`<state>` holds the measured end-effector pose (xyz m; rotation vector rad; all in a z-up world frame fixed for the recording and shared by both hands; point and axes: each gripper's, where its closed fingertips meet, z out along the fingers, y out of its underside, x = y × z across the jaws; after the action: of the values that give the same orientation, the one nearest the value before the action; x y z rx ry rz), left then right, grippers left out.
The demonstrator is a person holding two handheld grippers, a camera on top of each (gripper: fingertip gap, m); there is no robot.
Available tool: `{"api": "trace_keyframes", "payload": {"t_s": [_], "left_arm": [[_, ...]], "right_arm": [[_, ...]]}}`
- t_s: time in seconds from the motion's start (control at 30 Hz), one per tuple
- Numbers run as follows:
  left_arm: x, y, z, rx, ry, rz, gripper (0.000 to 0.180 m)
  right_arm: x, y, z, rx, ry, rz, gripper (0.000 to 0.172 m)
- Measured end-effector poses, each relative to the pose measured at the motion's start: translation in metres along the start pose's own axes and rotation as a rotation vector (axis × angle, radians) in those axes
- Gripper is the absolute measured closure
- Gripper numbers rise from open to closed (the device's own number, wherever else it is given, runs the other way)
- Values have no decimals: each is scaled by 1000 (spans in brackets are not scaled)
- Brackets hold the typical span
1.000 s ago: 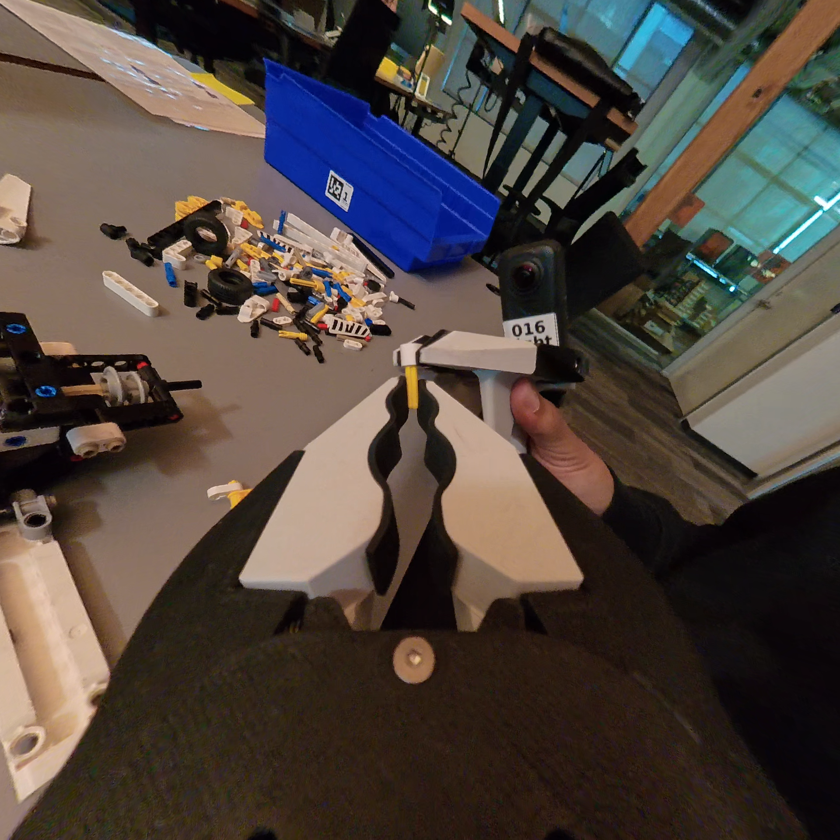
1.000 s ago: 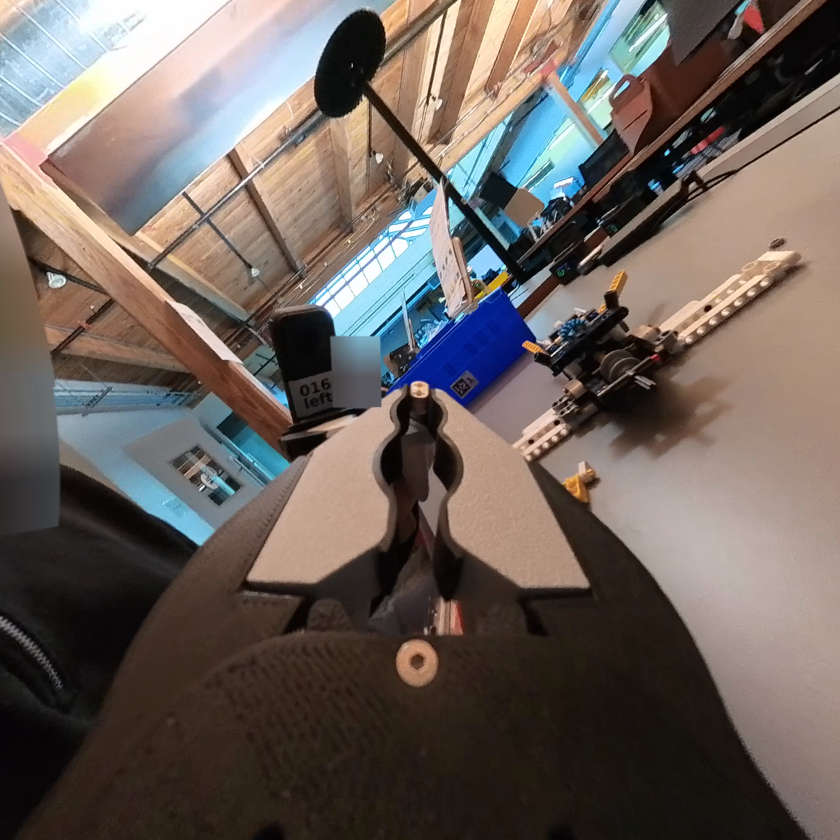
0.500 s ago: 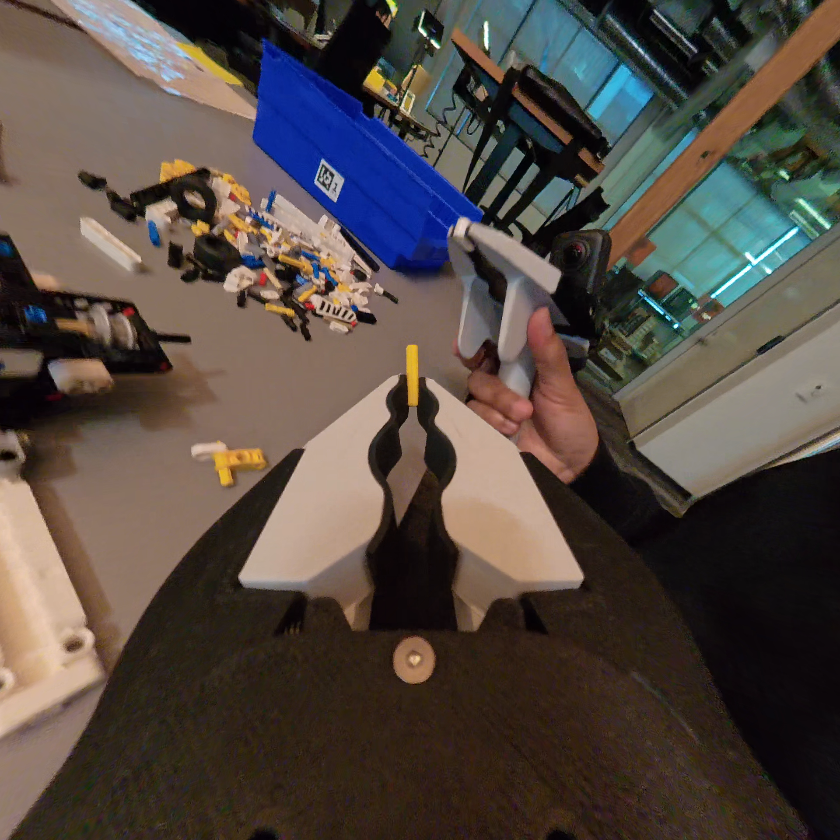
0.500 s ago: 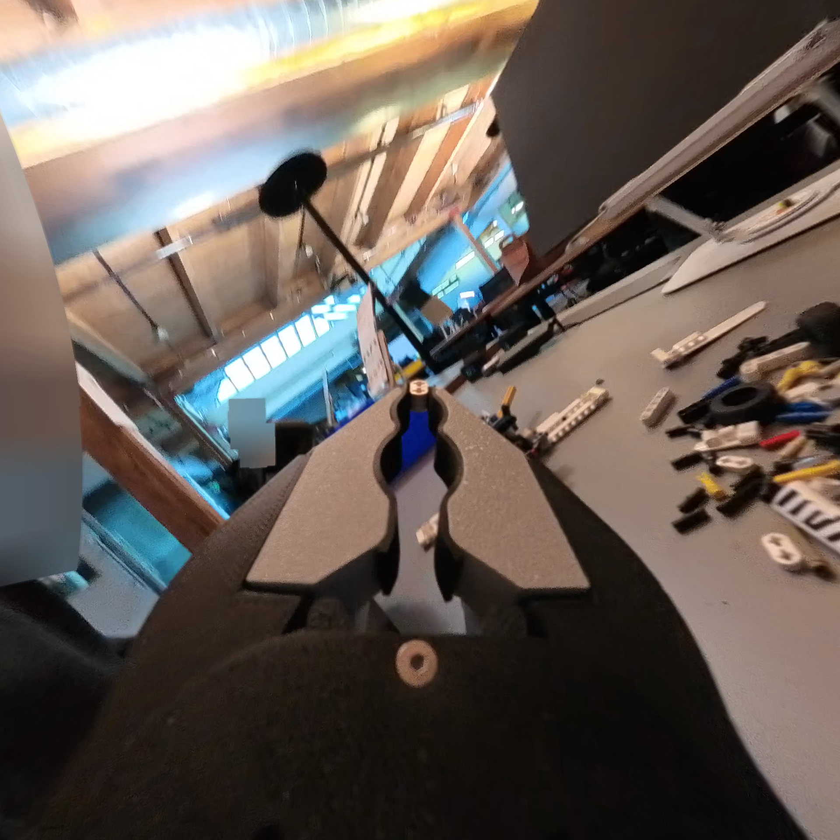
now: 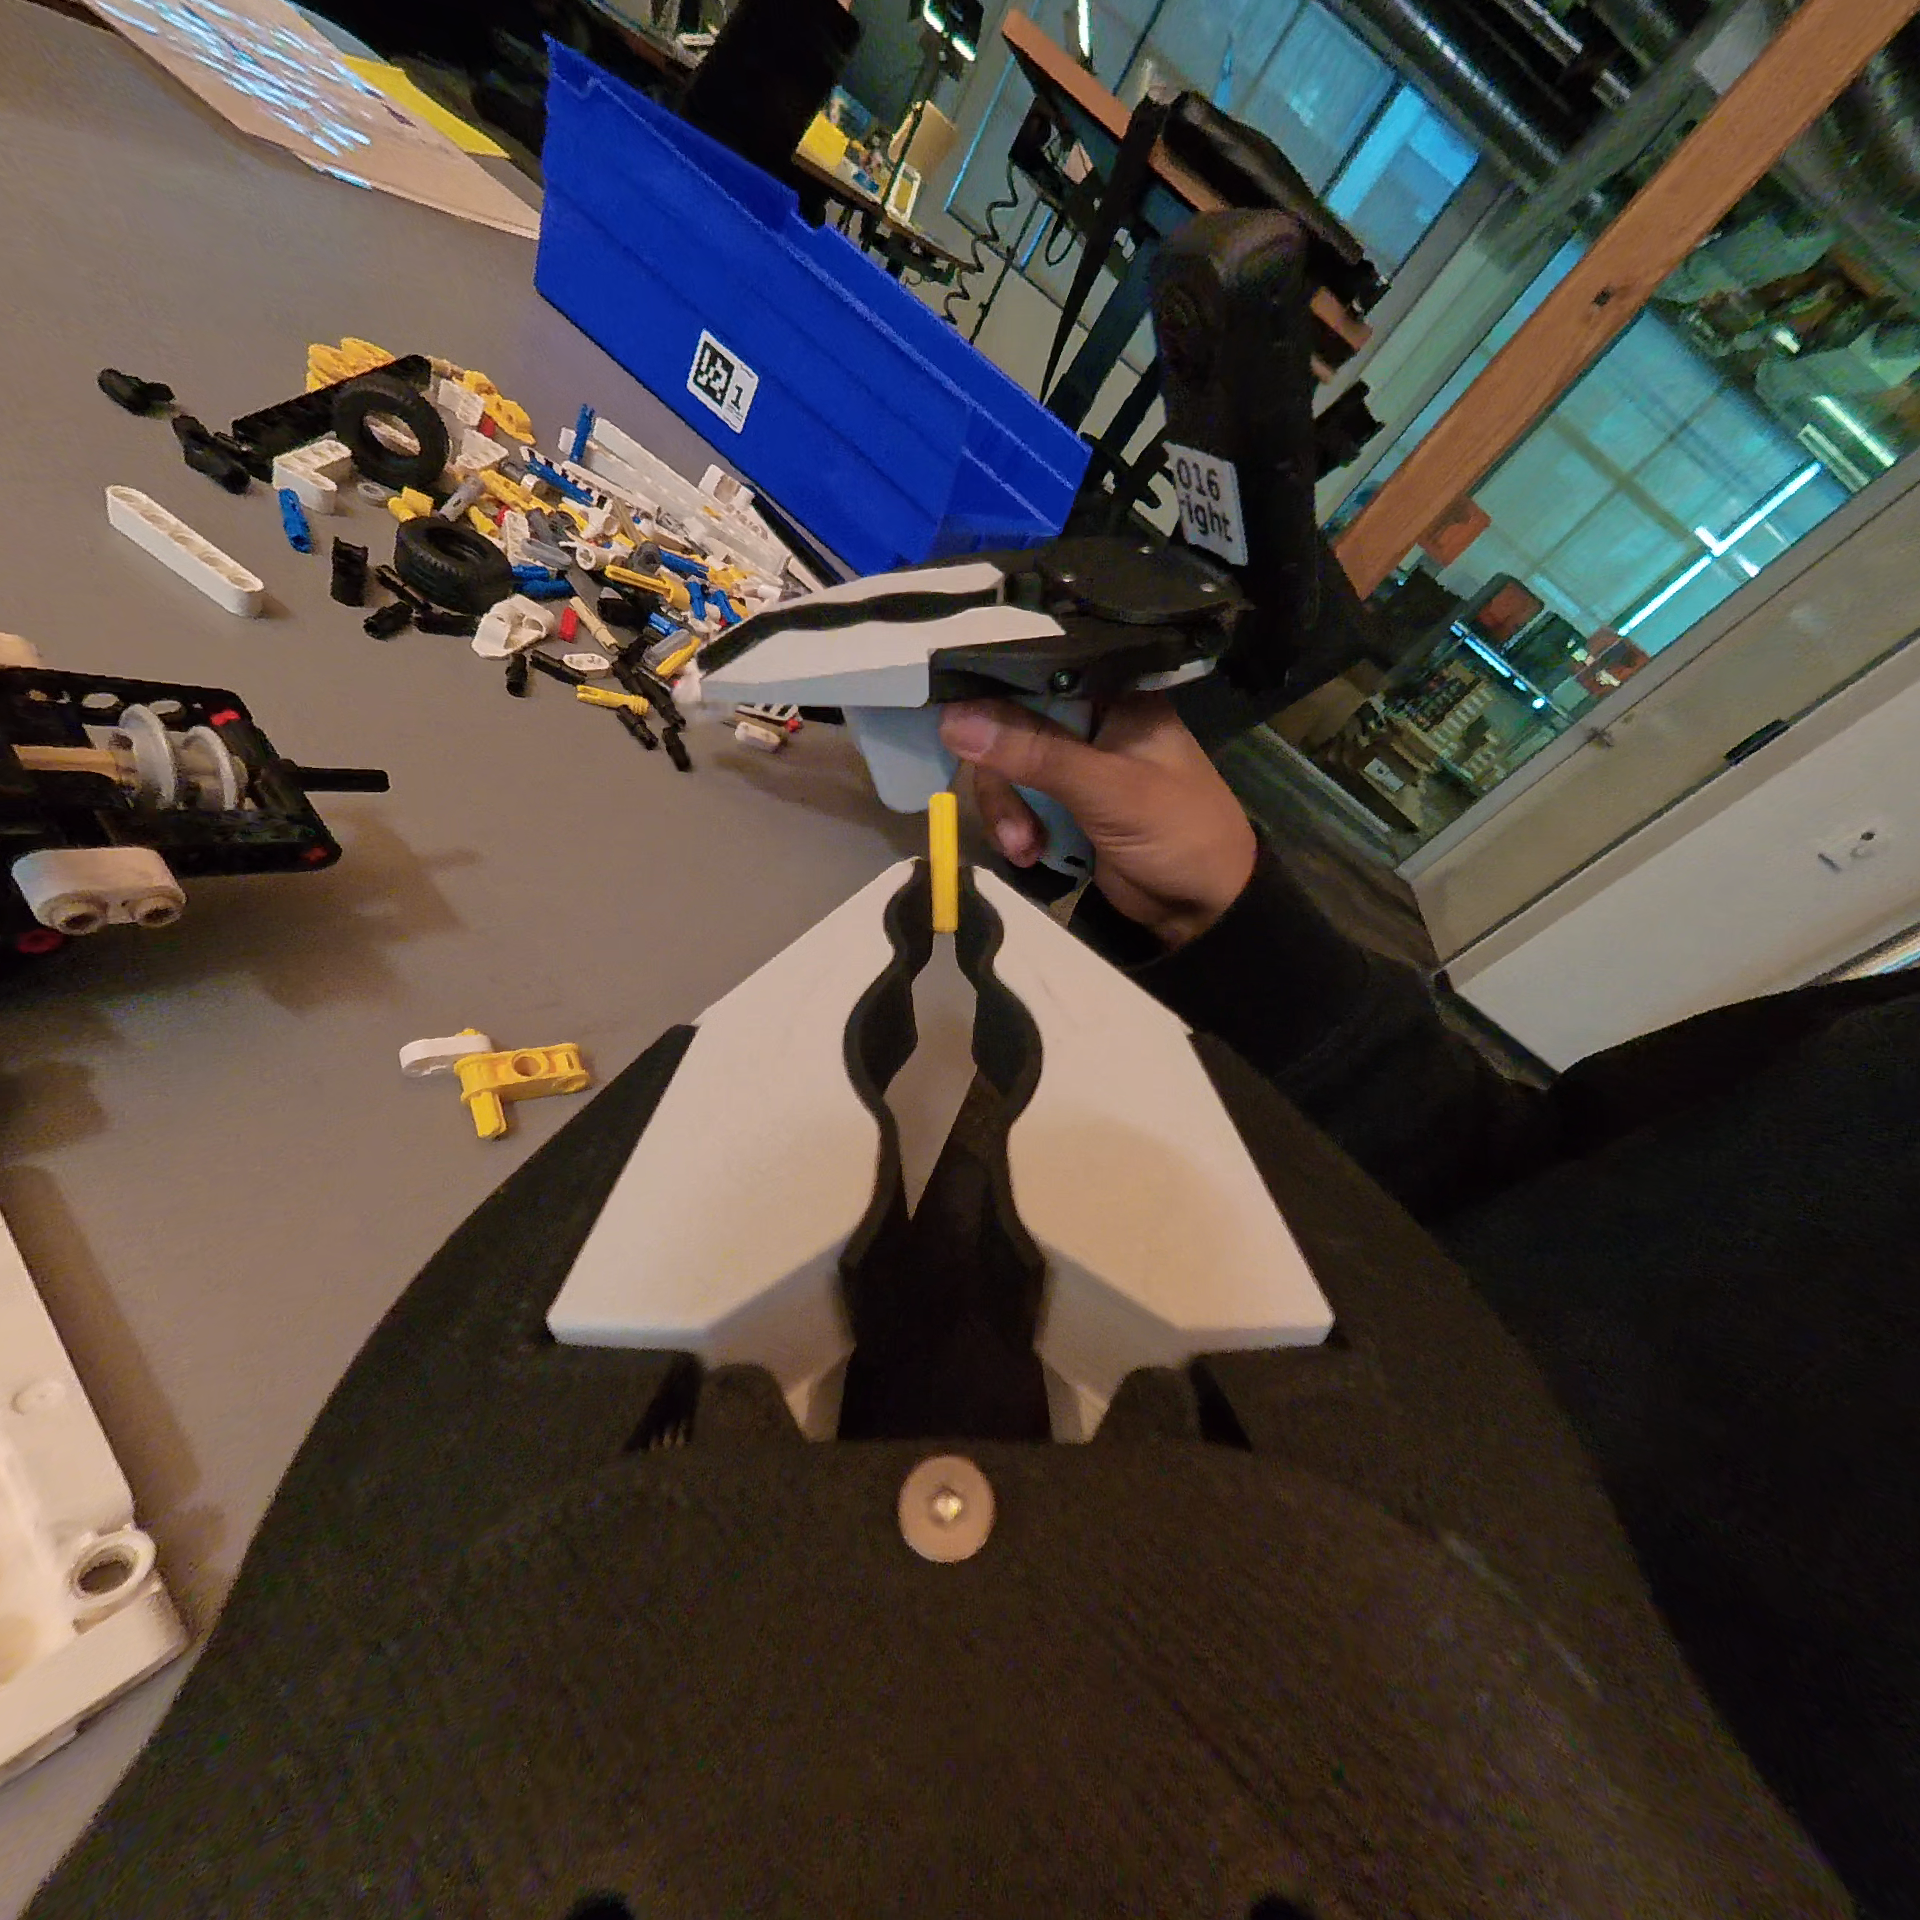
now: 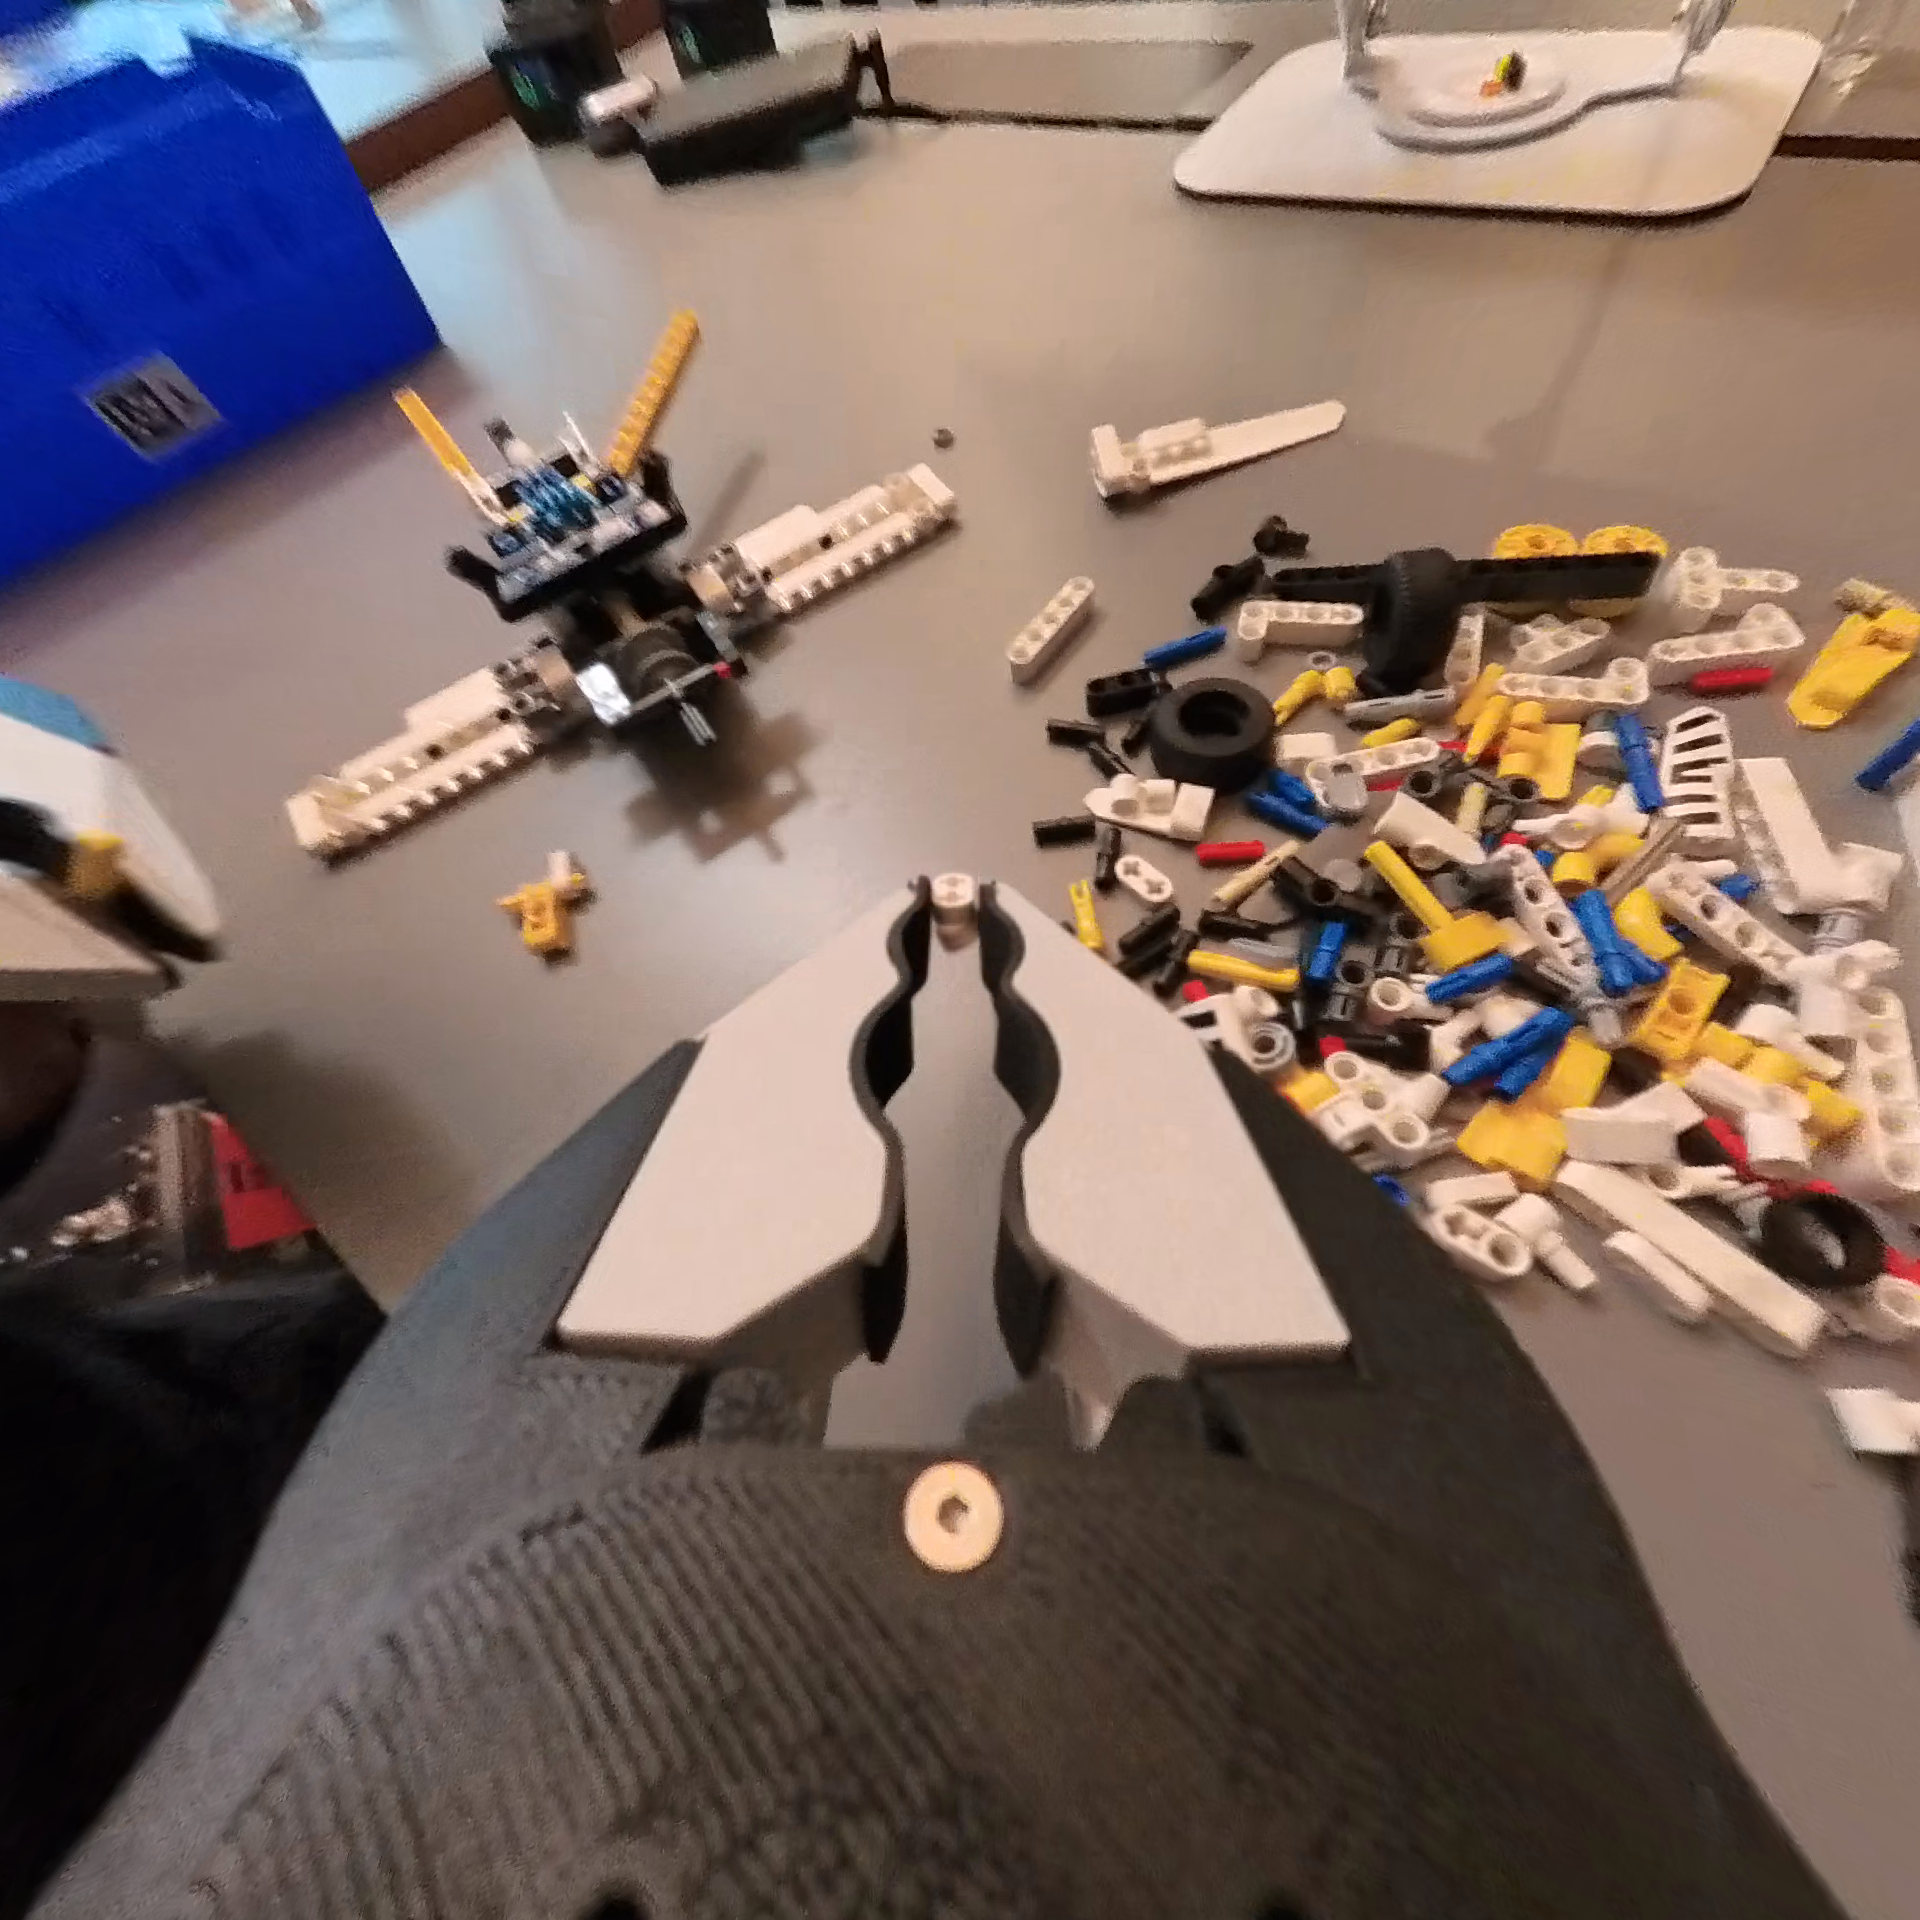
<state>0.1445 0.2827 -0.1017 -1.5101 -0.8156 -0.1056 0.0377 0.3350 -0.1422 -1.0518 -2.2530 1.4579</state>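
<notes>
My left gripper (image 5: 943, 883) is shut on a short yellow axle (image 5: 943, 860) that sticks up past its fingertips. My right gripper (image 6: 953, 902) is shut on a small light-grey round bushing (image 6: 953, 902) at its tips. In the left wrist view the right gripper (image 5: 717, 686) is held in a hand (image 5: 1122, 821) just beyond the yellow axle, pointing left over the heap of loose bricks (image 5: 540, 540). The same heap (image 6: 1507, 883) lies right of the right gripper's tips. A partly built black and white model (image 6: 603, 634) stands on the grey table (image 6: 935, 343), also at the left in the left wrist view (image 5: 135, 800).
A small yellow and white piece (image 5: 499, 1070) lies on the table near my left gripper, also in the right wrist view (image 6: 545, 899). A blue bin (image 5: 790, 353) stands behind the heap. A white panel (image 5: 52, 1538) lies at the lower left. A white pad with a clear stand (image 6: 1496, 125) lies far back. The tips of one gripper are about 12 cm away from the tips of the other.
My right gripper swung away from the yellow axle and now points down over the table by the heap, still with the grey bushing. My left gripper kept the yellow axle.
</notes>
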Motion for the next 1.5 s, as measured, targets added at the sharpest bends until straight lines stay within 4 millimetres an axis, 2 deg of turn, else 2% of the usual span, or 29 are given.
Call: {"api": "trace_keyframes", "payload": {"t_s": [0.17, 0.33, 0.43, 0.53, 0.67, 0.83, 0.97, 1.1, 1.13, 1.23, 1.3, 1.37, 1.5], "left_arm": [[-1, 4, 0, -10, 2, 8, 177], [-5, 5, -2, 0, 10, -13, 177], [-8, 5, -2, 2, 18, -29, 177], [-8, 6, 0, -1, 28, -38, 177], [-7, 9, 1, -10, 30, -37, 177], [-8, 10, 0, -10, 30, -45, 177], [-9, 11, -1, -14, 33, -57, 177], [-14, 14, -2, -28, 21, -83, 177], [-16, 14, -2, -29, 17, -87, 177], [-17, 13, -2, -25, 5, -79, 177], [-17, 11, -2, -17, -2, -62, 177], [-16, 10, -1, -9, -10, -46, 177], [-12, 5, -1, 7, -6, -24, 178]], "right_arm": [[-1, 10, 3, -60, -18, -9, 142], [23, 4, -18, 15, 71, 1, 144], [8, -3, -20, 73, -36, 80, 143], [-16, -7, -8, 62, -108, 29, 142], [-37, 3, 18, -53, -118, -156, 142], [-43, 10, 44, -161, -144, -220, 134], [-39, 12, 55, -209, -125, -230, 133], [-43, -2, 38, -103, -123, -218, 138], [-50, -7, 30, -58, -167, -197, 139], [-91, -19, 0, 80, -440, -97, 142], [-109, -24, -17, 135, -570, -13, 147], [-119, -27, -24, 159, -655, 46, 148], [-129, -23, -24, 143, -746, 111, 148]]}}
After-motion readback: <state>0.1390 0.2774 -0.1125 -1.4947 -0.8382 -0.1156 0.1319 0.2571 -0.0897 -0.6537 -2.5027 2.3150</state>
